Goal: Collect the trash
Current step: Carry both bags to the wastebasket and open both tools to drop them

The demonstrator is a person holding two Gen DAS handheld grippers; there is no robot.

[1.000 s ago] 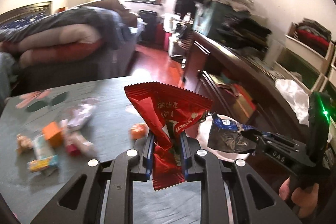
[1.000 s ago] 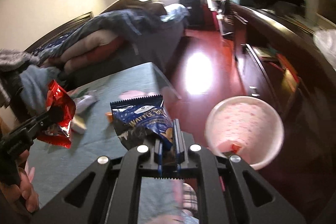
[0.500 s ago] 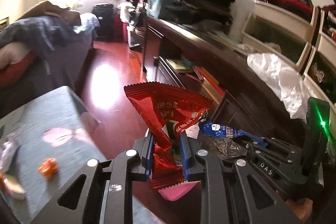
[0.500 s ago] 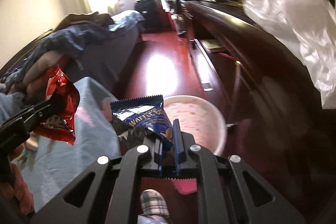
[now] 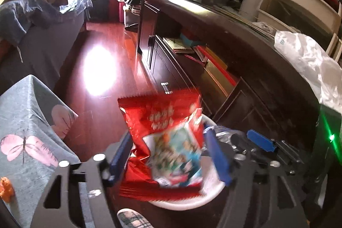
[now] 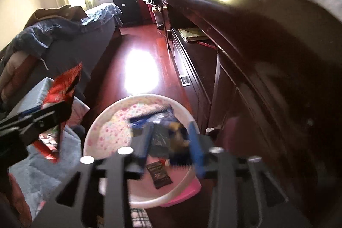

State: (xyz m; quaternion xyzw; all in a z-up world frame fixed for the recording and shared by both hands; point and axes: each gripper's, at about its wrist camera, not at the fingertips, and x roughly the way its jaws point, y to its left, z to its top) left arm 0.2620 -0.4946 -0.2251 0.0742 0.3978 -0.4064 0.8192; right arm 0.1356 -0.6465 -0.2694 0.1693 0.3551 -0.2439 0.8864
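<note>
My left gripper is open above the white bin; the red snack wrapper hangs loose and blurred between its spread blue pads. My right gripper is also open over the bin, and the blue waffle wrapper sits loose between its pads, over the bin's flowered liner. A small dark packet lies in the bin. The left gripper with the red wrapper shows at the left of the right wrist view; the right gripper shows at the right of the left wrist view.
A table with a grey butterfly cloth stands at left, with a small orange scrap on it. A dark wooden cabinet runs along the right, with a white plastic bag on top. Red floor and a bed lie beyond.
Both grippers have moved from the table to over the bin and opened. The red and blue wrappers, held tight before, are now released between the spread pads.
</note>
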